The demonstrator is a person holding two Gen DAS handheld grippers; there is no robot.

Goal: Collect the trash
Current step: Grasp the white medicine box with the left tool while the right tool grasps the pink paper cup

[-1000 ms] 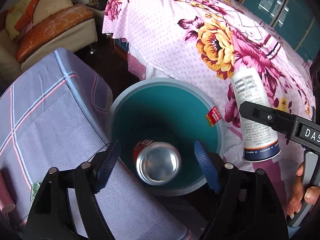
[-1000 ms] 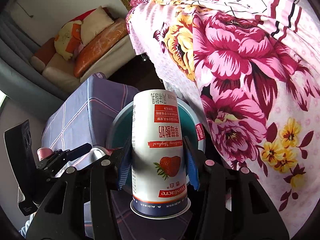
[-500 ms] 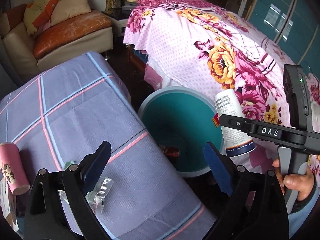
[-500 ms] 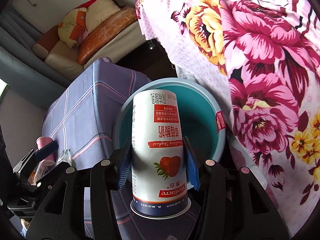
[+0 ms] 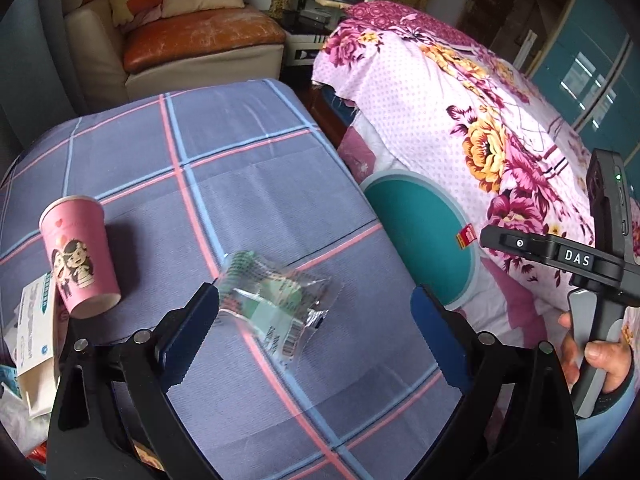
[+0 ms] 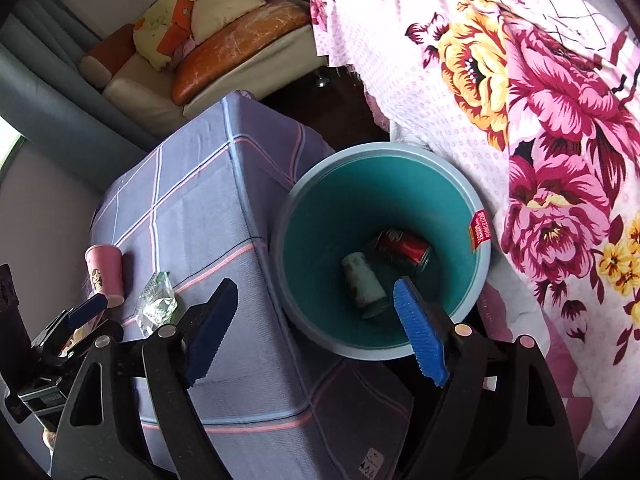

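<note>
My left gripper (image 5: 316, 300) hangs open over the purple checked tablecloth (image 5: 224, 184), with a clear plastic wrapper (image 5: 276, 304) with green print lying on the cloth below its jaws. A pink paper cup (image 5: 80, 256) stands upside down to the left. My right gripper (image 6: 316, 300) is above the teal bin (image 6: 480, 280). Its jaws are opening and nothing is between them. Inside the bin lie a white yoghurt can (image 6: 364, 280) and a red drink can (image 6: 404, 250). The bin (image 5: 420, 240) also shows in the left wrist view.
The bin stands on the floor between the cloth-covered table and a bed with a pink floral sheet (image 6: 540, 120). A white carton and papers (image 5: 36, 332) lie at the table's left edge. A sofa with cushions (image 5: 192, 36) is behind. A hand (image 5: 592, 356) holds the right gripper's handle.
The right gripper's jaws spread and the yoghurt can dropped into the bin. The left gripper moved away from the bin, out over the table to the wrapper.
</note>
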